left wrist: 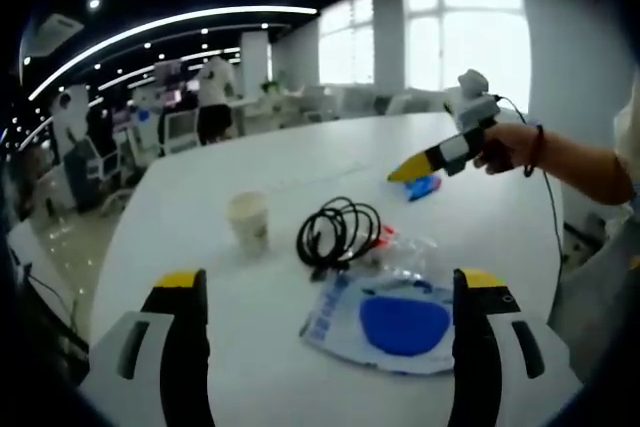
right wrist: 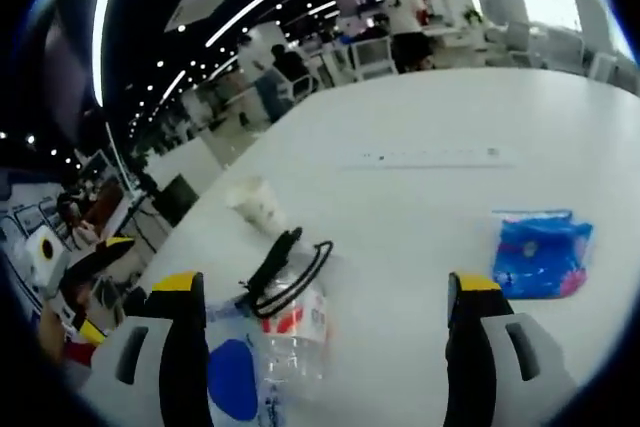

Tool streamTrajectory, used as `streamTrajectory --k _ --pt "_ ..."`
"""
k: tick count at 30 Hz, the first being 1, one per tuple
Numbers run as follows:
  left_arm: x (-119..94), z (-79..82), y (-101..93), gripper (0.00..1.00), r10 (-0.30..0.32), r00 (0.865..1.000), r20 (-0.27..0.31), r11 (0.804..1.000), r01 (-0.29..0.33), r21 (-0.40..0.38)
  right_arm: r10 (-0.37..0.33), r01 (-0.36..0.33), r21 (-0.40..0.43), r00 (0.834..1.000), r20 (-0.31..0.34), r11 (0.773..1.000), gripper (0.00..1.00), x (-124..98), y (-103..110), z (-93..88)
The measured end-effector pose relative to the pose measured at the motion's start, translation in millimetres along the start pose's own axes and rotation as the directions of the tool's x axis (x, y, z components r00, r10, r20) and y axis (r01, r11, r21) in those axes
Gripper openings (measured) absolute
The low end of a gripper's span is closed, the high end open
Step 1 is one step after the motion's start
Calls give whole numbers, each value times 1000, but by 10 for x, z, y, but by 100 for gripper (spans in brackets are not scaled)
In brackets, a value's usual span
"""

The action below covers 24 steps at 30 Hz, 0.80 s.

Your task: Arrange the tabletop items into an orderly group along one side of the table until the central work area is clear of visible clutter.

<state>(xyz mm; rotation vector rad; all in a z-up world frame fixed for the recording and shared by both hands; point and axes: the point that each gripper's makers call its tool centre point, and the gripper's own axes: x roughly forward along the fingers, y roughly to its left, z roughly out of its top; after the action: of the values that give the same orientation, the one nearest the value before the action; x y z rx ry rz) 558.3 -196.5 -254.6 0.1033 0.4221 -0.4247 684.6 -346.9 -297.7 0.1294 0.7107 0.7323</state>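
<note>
Left gripper view: paper cup upright beside cable coil.

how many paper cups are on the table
1. The paper cup stands upright on the white table, just left of the black cable coil. Others could be outside the views.

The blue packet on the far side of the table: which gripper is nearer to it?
Right. In the left gripper view the right gripper hovers just above the blue packet. The left gripper is further back, behind the black cable.
</note>
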Motion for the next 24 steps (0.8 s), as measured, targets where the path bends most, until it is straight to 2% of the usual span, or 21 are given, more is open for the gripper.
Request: streamTrajectory --k 8,16,24 --pt "24 -2 -53 100 -16 1000 -5 1000 16 -5 35 -35 -4 999 -40 999 98 181 176 -52" --pt "-2 3 -44 100 -12 1000 -6 1000 12 -7 28 -29 -11 999 -45 1000 93 288 257 -19" --pt "-15 2 -33 99 -11 1000 -6 1000 11 -5 8 -8 1 999 -51 1000 86 547 307 -20"
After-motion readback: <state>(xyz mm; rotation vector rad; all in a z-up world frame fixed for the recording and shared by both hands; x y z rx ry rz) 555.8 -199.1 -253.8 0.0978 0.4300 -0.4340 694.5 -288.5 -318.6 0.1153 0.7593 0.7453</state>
